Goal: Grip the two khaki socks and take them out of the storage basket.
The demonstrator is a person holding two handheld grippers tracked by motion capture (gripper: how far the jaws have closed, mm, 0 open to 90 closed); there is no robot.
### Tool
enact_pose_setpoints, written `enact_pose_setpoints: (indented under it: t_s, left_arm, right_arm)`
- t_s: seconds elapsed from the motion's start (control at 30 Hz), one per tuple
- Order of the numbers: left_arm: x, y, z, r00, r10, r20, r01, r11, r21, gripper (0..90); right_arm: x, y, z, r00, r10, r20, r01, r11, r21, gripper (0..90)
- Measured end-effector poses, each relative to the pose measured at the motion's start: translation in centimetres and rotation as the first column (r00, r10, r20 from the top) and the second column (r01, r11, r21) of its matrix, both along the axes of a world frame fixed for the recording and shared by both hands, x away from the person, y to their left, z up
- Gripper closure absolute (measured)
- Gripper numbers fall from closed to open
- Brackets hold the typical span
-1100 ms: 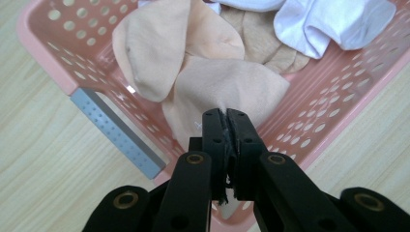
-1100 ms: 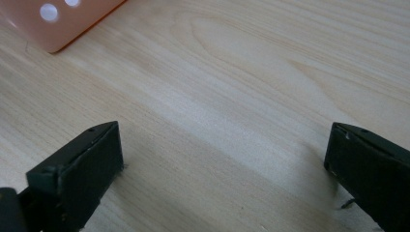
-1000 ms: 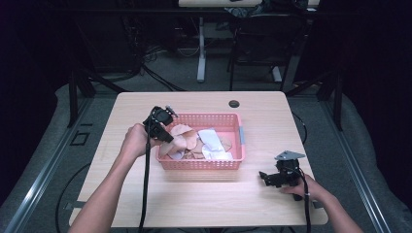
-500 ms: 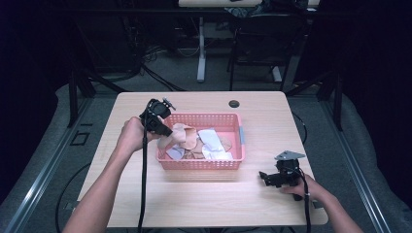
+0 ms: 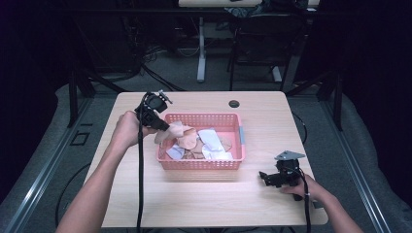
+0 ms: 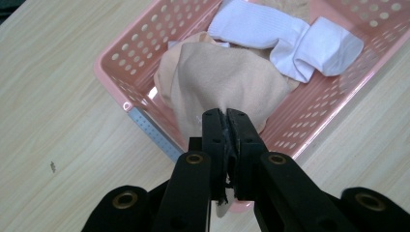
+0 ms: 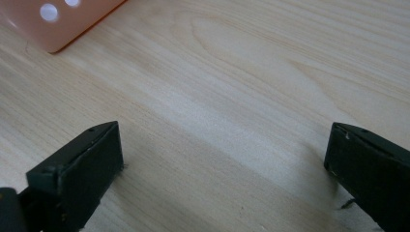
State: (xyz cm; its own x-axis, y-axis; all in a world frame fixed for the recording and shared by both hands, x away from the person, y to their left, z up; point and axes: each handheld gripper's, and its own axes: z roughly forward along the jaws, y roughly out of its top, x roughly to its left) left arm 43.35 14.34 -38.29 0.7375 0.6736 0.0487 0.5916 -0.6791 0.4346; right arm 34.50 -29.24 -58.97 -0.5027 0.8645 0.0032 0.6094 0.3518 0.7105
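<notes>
My left gripper, jaws pinched on the beige sock above the pink basket, could drop it if cloth slips; right gripper rests wide apart.

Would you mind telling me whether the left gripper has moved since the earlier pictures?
Yes. The left gripper, shut on the peach cloth sock, has risen and drawn left, toward the near-left corner of the pink perforated plastic basket.
</notes>
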Motion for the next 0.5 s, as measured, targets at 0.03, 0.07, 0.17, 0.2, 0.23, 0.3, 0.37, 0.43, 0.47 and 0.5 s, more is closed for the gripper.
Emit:
enact_pose_setpoints:
  t_s: [0.03, 0.07, 0.17, 0.2, 0.23, 0.3, 0.37, 0.43, 0.47, 0.5]
  left_arm:
    - [0.0, 0.1, 0.2, 1.0, 0.0, 0.002, 0.0, 1.0, 0.002, 86.7]
    - [0.0, 0.2, 0.4, 1.0, 0.002, 0.004, -0.002, 1.0, 0.004, 86.7]
    - [-0.1, 0.5, 0.8, 0.9999, 0.007, 0.01, -0.007, 1.0, 0.0, 86.6]
    - [-0.1, 0.7, 1.0, 0.9999, 0.007, 0.012, -0.007, 1.0, 0.0, 86.6]
    - [-0.1, 0.8, 1.2, 0.9998, 0.01, 0.016, -0.01, 1.0, -0.002, 86.6]
    - [-0.2, 1.1, 1.5, 0.9996, 0.016, 0.022, -0.016, 0.9999, -0.007, 86.6]
    - [-0.2, 1.3, 1.7, 0.9995, 0.019, 0.026, -0.019, 0.9998, -0.008, 86.6]
    - [-0.3, 1.6, 1.9, 0.9993, 0.025, 0.029, -0.025, 0.9996, -0.01, 86.6]
    - [-0.3, 1.8, 1.9, 0.9991, 0.029, 0.03, -0.029, 0.9995, -0.011, 86.6]
    - [-0.3, 2.0, 2.0, 0.9991, 0.031, 0.031, -0.031, 0.9995, -0.011, 86.6]
  right_arm:
    - [0.0, 0.0, 0.0, 1.0, 0.0, 0.0, 0.0, 1.0, -0.001, 0.0]
    - [0.0, 0.0, 0.0, 1.0, 0.0, 0.0, 0.0, 1.0, 0.0, 0.0]
    - [0.0, 0.0, 0.0, 1.0, 0.0, 0.0, 0.0, 1.0, 0.0, 0.0]
    - [0.0, 0.0, 0.0, 1.0, 0.0, 0.0, 0.0, 1.0, 0.0, 0.0]
    - [0.0, 0.0, 0.0, 1.0, 0.0, 0.0, 0.0, 1.0, 0.0, 0.0]
    - [0.0, 0.0, 0.0, 1.0, 0.0, 0.0, 0.0, 1.0, 0.0, 0.0]
    - [0.0, 0.0, 0.0, 1.0, 0.0, 0.0, 0.0, 1.0, 0.0, 0.0]
    - [0.0, 0.0, 0.0, 1.0, 0.0, 0.0, 0.0, 1.0, 0.0, 0.0]
    - [0.0, 0.0, 0.0, 1.0, 0.0, 0.0, 0.0, 1.0, 0.0, 0.0]
    - [0.0, 0.0, 0.0, 1.0, 0.0, 0.0, 0.0, 1.0, 0.0, 0.0]
